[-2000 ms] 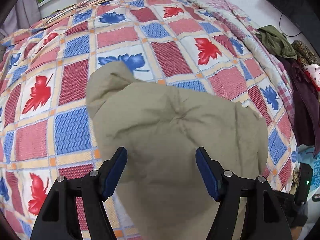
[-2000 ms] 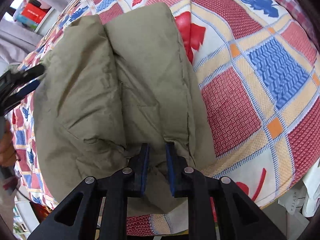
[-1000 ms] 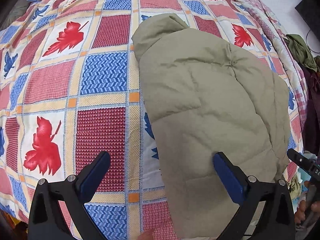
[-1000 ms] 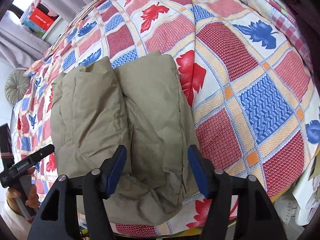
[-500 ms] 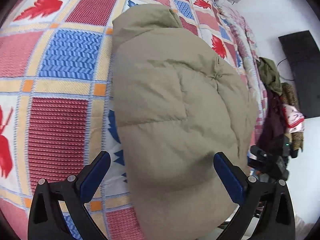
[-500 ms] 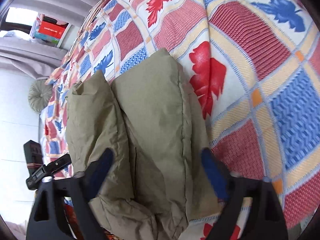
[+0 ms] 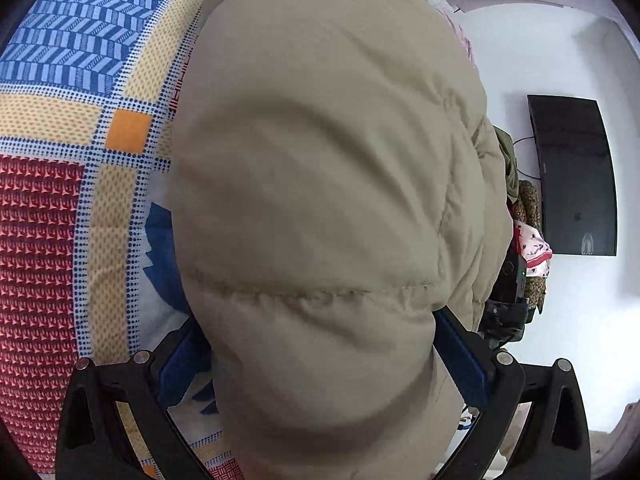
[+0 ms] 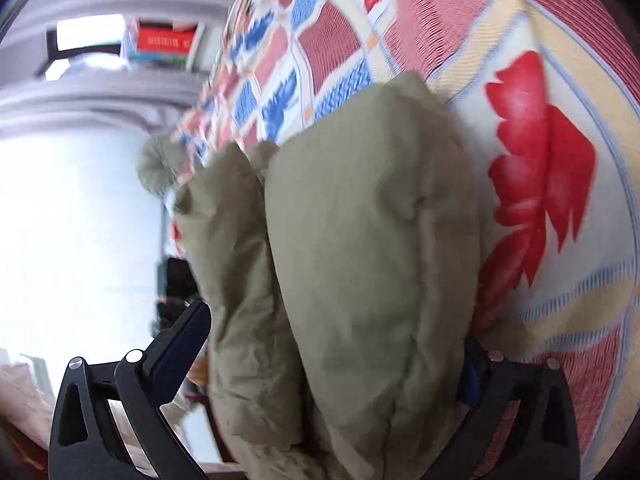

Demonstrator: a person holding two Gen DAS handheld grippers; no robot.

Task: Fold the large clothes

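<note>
The fingers [image 7: 460, 354] of the left gripper [image 7: 320, 360] stand spread wide, one on each side of the folded khaki padded jacket [image 7: 320, 184], whose bulk fills the gap between them; the blue pads lie close against the fabric, though whether they press it cannot be told. The right gripper [image 8: 332, 360] is likewise spread wide around the other end of the jacket [image 8: 360, 260], its left finger [image 8: 180, 344] clear of the cloth and its right one mostly hidden behind the padding.

The jacket lies folded into a thick bundle on the bed's patchwork cover [image 7: 60, 200] of red, blue and yellow squares with leaf prints. Its long axis runs between the two grippers, away from each camera. In the right wrist view two puffy folds lie side by side along that axis. A stitched quilting seam crosses the bundle near the left gripper.

Beyond the jacket, in the left wrist view, a dark screen [image 7: 572, 176] hangs on a white wall, with piled clothes [image 7: 528, 232] beside the bed.
</note>
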